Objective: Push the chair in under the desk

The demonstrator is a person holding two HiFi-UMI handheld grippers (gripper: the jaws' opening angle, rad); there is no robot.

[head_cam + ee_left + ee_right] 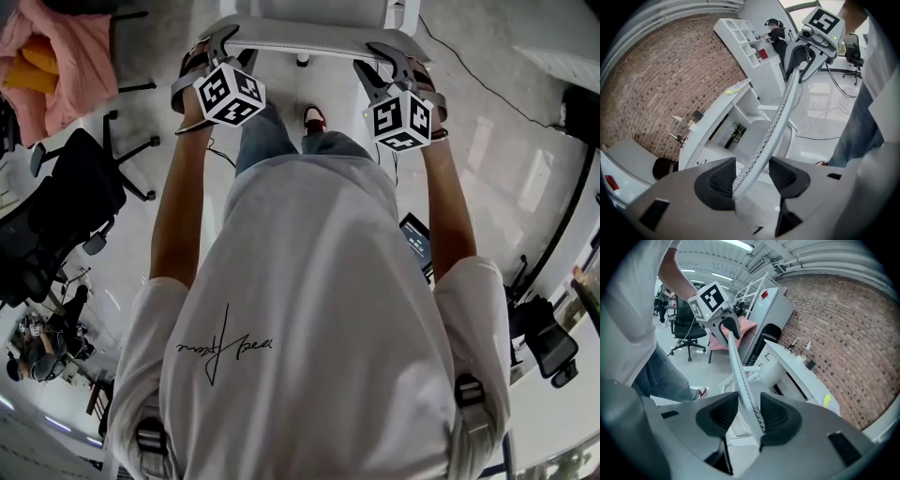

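Observation:
A white chair's curved back rail (pixel 309 33) runs across the top of the head view, with a person standing behind it. My left gripper (pixel 211 47) straddles the rail's left end and my right gripper (pixel 389 61) its right end. In the left gripper view the rail (pixel 783 108) passes between the jaws of the left gripper (pixel 752 176), lying against the left pad (pixel 722 180) with a gap to the other. In the right gripper view the rail (pixel 736 362) lies against the right pad (pixel 776 416) of the right gripper (pixel 750 413), apart from the left one. The white desk (pixel 717 117) (pixel 797 366) stands beyond the chair seat (pixel 759 136), along a brick wall.
Black office chairs (pixel 66 206) and a pink cloth heap (pixel 56 56) crowd the left. A cable (pixel 487 84) trails over the glossy floor at right, near black equipment (pixel 544 337). A white shelf unit (pixel 745 37) and another person (pixel 776 33) are past the desk's far end.

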